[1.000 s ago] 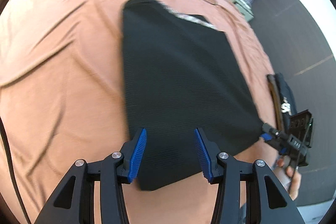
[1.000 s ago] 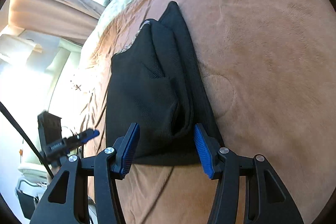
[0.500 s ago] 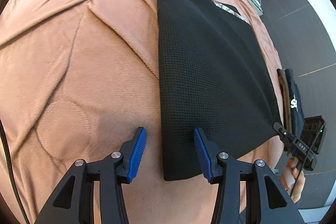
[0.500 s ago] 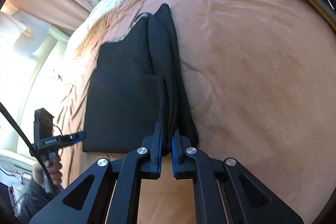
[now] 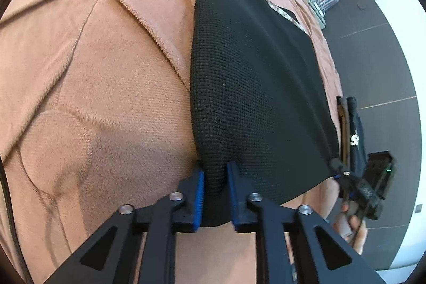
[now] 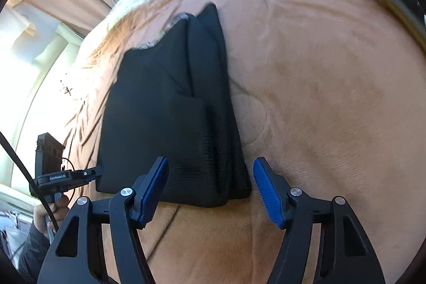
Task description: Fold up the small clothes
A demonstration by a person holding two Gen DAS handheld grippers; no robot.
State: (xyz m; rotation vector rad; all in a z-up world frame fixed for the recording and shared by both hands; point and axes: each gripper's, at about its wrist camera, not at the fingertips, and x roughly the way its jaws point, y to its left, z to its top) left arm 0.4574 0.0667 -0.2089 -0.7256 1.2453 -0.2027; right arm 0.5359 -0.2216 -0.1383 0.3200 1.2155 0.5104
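Where the brown blanket [image 5: 101, 87] covers the bed, one black garment [image 5: 255, 87] lies spread flat — a waffle-knit piece, partly folded, with a strip of pale patterned lining showing at its far edge. Two claws work at its near hem, one at each corner. The left claw [image 5: 215, 194] is closing, and its two blue pads [image 5: 200, 197] already pinch a bunched bit of the near left corner between them. The right claw [image 6: 210, 189] is opening — its two blue pads [image 6: 153, 188] stand apart on either side of the thick layered folds at the near right corner, touching neither side. Each wrist view catches the other claw at its margin, with the person's hand [image 6: 45, 216] on the handle. One small stack of folded dark clothes [image 5: 352, 124] sits at the bed's right edge, beside the grey floor [image 5: 372, 65].
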